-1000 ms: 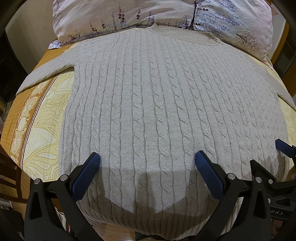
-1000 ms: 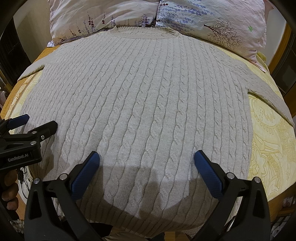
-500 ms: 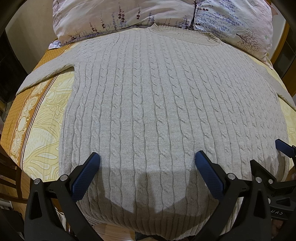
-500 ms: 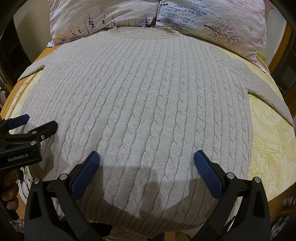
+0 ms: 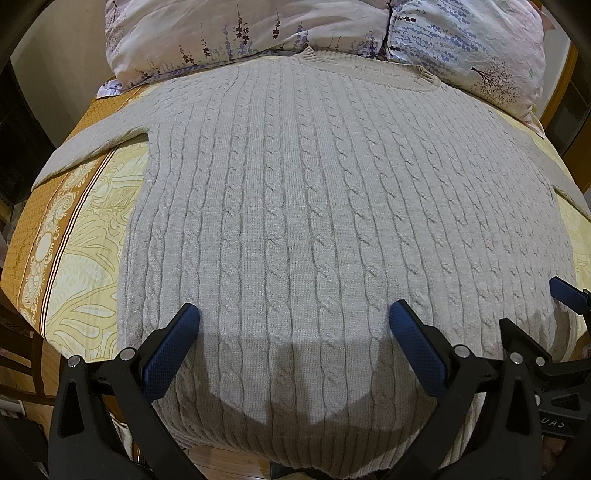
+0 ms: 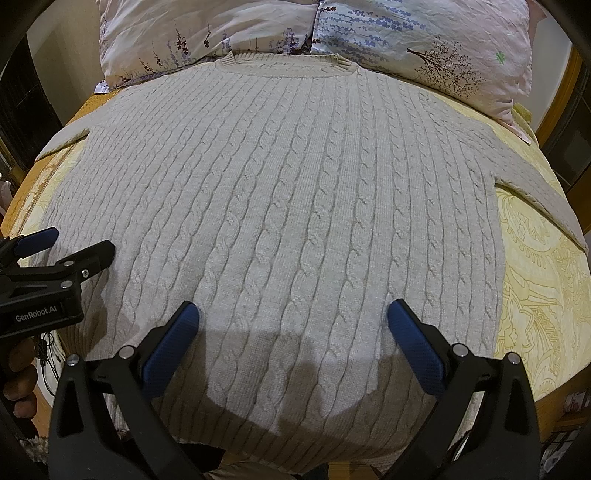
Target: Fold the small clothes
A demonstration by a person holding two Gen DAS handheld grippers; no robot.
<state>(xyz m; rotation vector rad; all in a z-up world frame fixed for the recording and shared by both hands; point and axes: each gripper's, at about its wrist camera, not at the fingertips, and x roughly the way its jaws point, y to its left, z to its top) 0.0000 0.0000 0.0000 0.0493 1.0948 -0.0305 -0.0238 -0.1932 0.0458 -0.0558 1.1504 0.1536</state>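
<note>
A light grey cable-knit sweater [image 5: 325,206] lies flat and face up on the bed, collar at the far end, sleeves spread to both sides; it also shows in the right wrist view [image 6: 295,206]. My left gripper [image 5: 293,314] is open and empty, hovering over the sweater's lower left part near the hem. My right gripper [image 6: 293,314] is open and empty over the lower right part near the hem. Each gripper shows at the edge of the other's view: the right gripper [image 5: 554,328] and the left gripper [image 6: 62,251].
Two floral pillows [image 5: 258,33] [image 6: 424,40] lie at the head of the bed behind the collar. The yellow and orange patterned bedspread [image 5: 74,236] [image 6: 535,288] shows on both sides. The sweater's hem hangs over the bed's near edge.
</note>
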